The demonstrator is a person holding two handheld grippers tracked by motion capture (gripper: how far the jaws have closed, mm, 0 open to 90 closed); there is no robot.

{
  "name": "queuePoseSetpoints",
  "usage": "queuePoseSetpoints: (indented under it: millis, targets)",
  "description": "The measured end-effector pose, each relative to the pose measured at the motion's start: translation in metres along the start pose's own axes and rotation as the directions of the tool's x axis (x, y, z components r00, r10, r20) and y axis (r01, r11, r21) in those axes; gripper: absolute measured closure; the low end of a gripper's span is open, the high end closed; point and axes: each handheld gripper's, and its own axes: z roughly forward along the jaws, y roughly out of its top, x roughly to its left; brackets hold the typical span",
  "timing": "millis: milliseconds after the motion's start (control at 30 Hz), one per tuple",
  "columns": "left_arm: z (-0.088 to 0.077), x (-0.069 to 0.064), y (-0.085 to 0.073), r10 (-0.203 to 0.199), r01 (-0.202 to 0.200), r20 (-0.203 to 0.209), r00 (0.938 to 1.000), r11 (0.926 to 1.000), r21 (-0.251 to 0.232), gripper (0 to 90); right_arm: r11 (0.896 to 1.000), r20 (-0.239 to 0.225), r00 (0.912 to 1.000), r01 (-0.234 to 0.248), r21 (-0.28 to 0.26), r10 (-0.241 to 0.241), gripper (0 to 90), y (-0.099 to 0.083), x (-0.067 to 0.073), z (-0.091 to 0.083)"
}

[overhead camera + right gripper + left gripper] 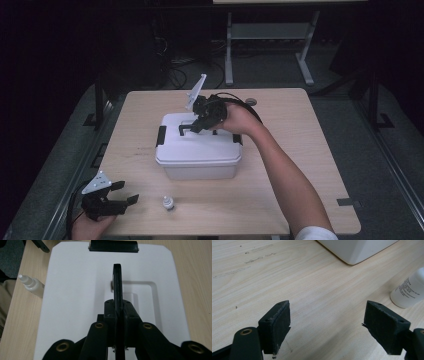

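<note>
- one white lidded box (pixel 198 150) on the table
- one black carry handle (pixel 117 287) on it
- two black latches (pixel 161 135)
- one little white dropper bottle (pixel 169 203)
- two grippers (pixel 107 197)

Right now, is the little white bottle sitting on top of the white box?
No, the little white bottle stands on the table, in front of the white box.

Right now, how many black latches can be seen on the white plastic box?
2. One black latch sits on the left end of the white plastic box, the other black latch on its right end beside the person's wrist. Any on the far side would be hidden.
</note>
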Motion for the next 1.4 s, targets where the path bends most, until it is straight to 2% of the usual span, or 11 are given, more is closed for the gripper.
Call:
queuePoseSetpoints:
  millis: [433,867,1167,1400]
  targets:
    - [0.000,0.001,0.000,0.001,-0.001,0.002,1.0000,1.0000,0.003,21.1,1.000,0.000,1.0000,0.009,0.007,-0.009,83.8,0.002,0.000,-0.003]
    - [0.000,0.000,0.000,0.001,-0.001,0.001,1.0000,1.0000,0.003,21.1,1.000,0.018,0.9998,0.007,-0.012,-0.006,83.9,0.002,0.002,-0.011]
    - [0.000,0.000,-0.001,-0.002,0.002,0.002,1.0000,1.0000,-0.002,21.1,1.000,0.042,0.9989,0.023,-0.008,-0.022,83.9,0.010,0.004,-0.020]
    - [-0.001,0.000,-0.001,-0.003,0.003,0.002,1.0000,1.0000,-0.003,21.1,0.999,0.048,0.9986,0.025,-0.029,-0.023,83.9,0.016,0.004,-0.024]
